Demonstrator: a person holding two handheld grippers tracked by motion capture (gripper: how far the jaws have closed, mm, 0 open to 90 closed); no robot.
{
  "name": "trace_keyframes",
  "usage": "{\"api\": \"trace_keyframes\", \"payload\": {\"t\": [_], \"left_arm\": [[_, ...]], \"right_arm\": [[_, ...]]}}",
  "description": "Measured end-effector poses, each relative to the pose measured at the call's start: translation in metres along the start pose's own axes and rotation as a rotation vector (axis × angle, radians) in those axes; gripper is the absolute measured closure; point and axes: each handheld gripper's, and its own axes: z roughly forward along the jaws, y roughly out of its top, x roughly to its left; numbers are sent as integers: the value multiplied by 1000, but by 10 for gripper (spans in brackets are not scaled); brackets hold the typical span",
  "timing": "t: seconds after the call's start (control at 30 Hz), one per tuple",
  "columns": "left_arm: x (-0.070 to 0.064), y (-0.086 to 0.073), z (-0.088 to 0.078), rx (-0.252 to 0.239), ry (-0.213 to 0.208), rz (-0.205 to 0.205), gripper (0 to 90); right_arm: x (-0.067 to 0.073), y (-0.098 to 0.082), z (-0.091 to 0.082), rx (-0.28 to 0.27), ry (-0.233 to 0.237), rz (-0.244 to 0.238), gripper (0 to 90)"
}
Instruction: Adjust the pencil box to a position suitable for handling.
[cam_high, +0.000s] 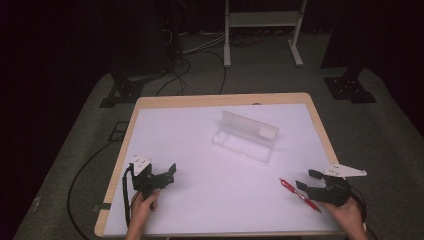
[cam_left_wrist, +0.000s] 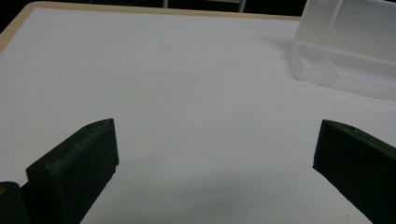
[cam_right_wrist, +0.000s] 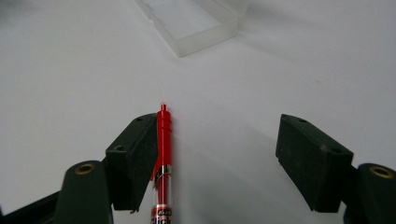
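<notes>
- While both hands rest at the near edge of the white table (cam_high: 200, 200), the right gripper (cam_high: 311, 182) sits with its jaws spread wide; nothing is clamped
- a red pen (cam_right_wrist: 163, 154) lies flat between those jaws, against the left one in the right gripper view and well apart from the other; its tip end points toward the box
- the left gripper (cam_high: 168, 175) stands open over bare table
- farther back, mid-table, a clear plastic box (cam_high: 243, 145) lies with its lid (cam_high: 250, 125) raised
</notes>
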Motion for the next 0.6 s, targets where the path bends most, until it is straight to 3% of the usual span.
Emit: {"api": "trace_keyframes", "payload": {"t": [0.27, 0.5, 0.6], "left_arm": [[-1, 0, 0, -2, -2, 5, 0], [-1, 0, 0, -2, -7, 6, 0], [-1, 0, 0, 1, -7, 9, 0]], "right_arm": [[2, 9, -5, -13, 19, -18, 288], [10, 38, -5, -27, 56, -80, 288], [17, 58, -4, -28, 71, -119, 278]]}}
